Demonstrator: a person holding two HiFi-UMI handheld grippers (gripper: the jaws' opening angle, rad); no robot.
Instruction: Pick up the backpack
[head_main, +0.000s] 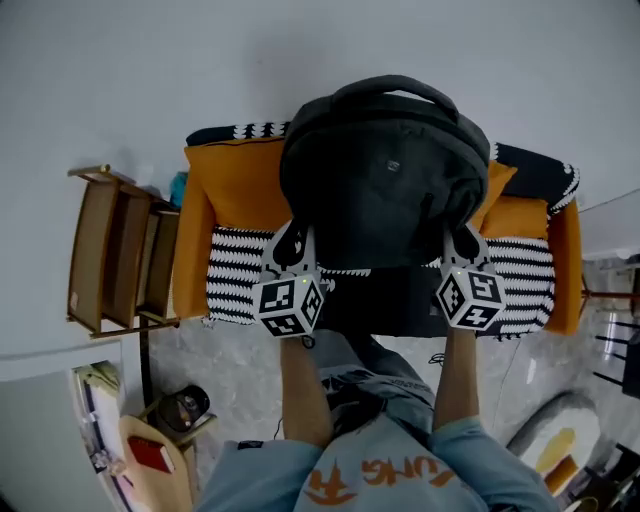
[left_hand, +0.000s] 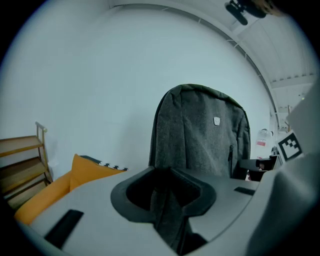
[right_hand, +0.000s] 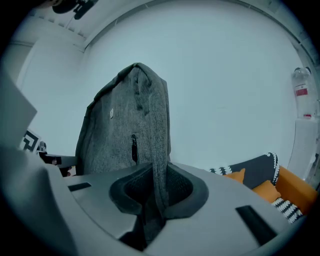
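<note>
While aloft in both tongs (head_main: 290, 243) (head_main: 462, 243), backpack (head_main: 385, 170).

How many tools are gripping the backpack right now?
2. The left tool grips fabric on one side of the backpack, and the right tool grips the opposite side. Neither is hidden.

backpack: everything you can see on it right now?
The backpack is dark grey, in a heathered, woven-looking fabric. It has a rounded top with a carry handle arching over it, and a small pale badge and a vertical zip on the panel facing the tools. It stands upright before the pale wall, over the orange sofa. The left tool and right tool each pinch a fold of its side fabric. Whether its base touches the sofa cannot be seen.
</note>
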